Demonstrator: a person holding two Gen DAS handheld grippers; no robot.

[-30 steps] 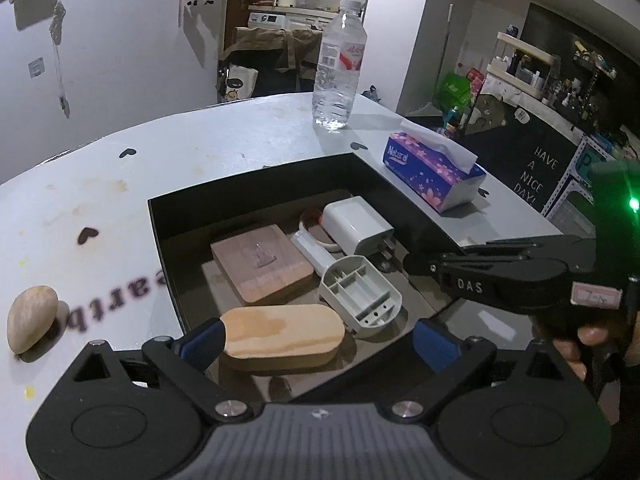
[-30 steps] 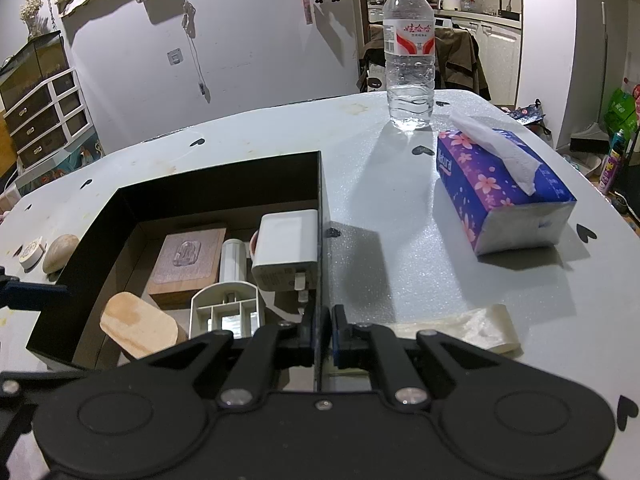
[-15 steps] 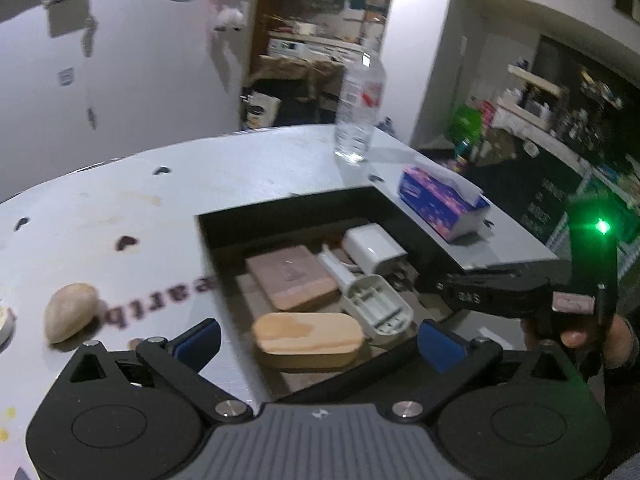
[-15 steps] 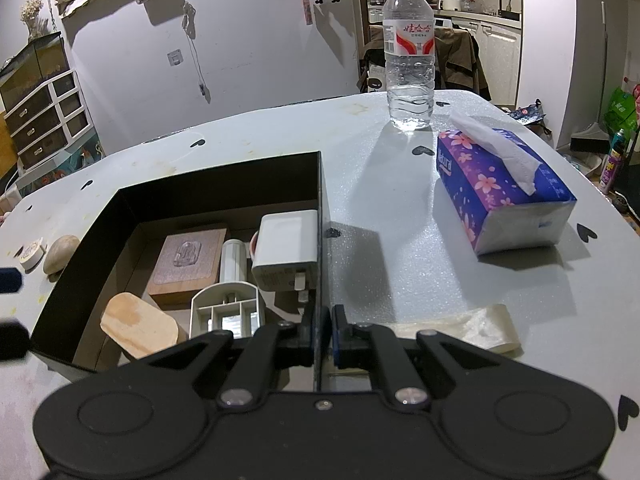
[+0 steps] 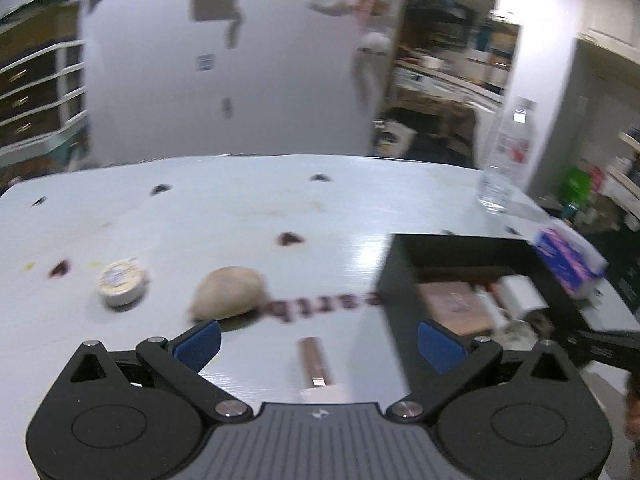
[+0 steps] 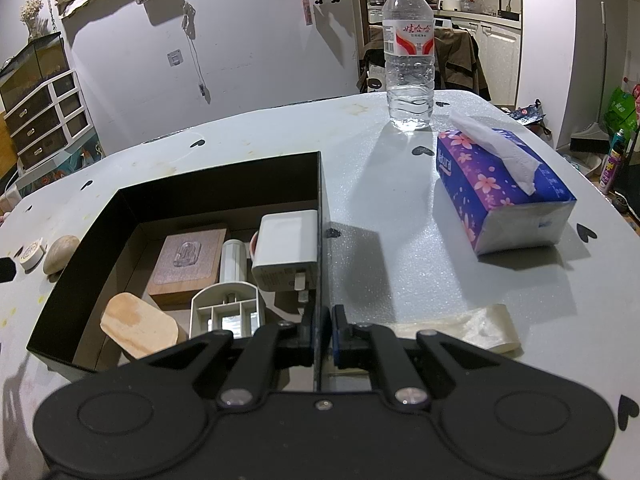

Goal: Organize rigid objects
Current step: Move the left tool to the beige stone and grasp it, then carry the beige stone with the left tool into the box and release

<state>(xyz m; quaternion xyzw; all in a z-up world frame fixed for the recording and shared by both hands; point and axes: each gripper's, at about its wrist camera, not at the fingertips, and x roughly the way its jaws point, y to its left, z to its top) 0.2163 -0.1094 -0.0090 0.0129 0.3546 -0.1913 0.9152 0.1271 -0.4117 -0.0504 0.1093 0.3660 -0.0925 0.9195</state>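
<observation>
A black box (image 6: 224, 188) on the white table holds a wooden block (image 6: 188, 264), a white charger (image 6: 286, 248), a white plastic holder (image 6: 224, 308) and a pale wooden oval (image 6: 136, 324). My right gripper (image 6: 321, 336) is shut on the box's right wall. My left gripper (image 5: 318, 340) is open and empty above the table left of the box (image 5: 404, 272). A tan stone (image 5: 228, 292) lies just ahead of its left finger, a round white tin (image 5: 120, 282) further left, and a small copper-coloured stick (image 5: 314, 362) between the fingers.
A water bottle (image 6: 408, 60) stands at the table's far side. A purple tissue pack (image 6: 500, 188) lies right of the box. A crumpled clear wrapper (image 6: 460, 328) lies near my right gripper. Dark heart stickers dot the table.
My left gripper has swung left, away from the box, and now faces the stone and the tin. The right gripper has stayed shut on the box wall.
</observation>
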